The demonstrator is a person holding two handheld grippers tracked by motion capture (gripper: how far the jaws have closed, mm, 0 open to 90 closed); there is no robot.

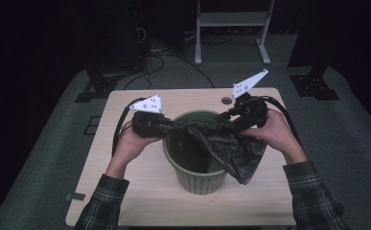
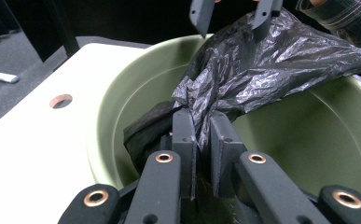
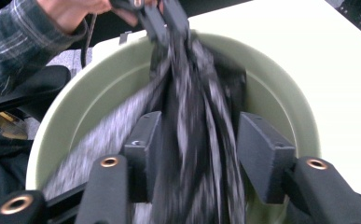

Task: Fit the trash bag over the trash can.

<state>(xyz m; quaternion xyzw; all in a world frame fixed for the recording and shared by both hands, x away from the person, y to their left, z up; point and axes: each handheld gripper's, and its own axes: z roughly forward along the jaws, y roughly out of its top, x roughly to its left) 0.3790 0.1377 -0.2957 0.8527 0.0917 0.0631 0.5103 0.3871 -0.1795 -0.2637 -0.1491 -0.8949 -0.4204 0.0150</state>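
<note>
Bag: black plastic bag (image 1: 231, 148) stretched over the mouth of the green bin (image 1: 197, 184), one fold hanging outside the near right rim.
Bin: upright at mid-bench (image 1: 125, 191), bag not yet spread around the rim.
Left tongs (image 2: 204, 135): closed on a gathered edge of the bag, pinched thin between the pads, just above the bin's left rim.
Right tongs (image 3: 194, 154): parted, film between the jaws but not clamped by either pad.
Risk, slip: likely loss of the right edge into the bin, caused by the unclamped film sliding free.
Risk, tear: possible rip at the left pinch, caused by a hard sideways pull on thin film.
Risk, tip: possible bin tilt, caused by film snagged on the rim.
Left hand (image 1: 130, 139): low, wrapped round the handle, aimed inward across the rim.
Right hand (image 1: 272, 129): opposite, slightly raised, aimed inward and down.
</note>
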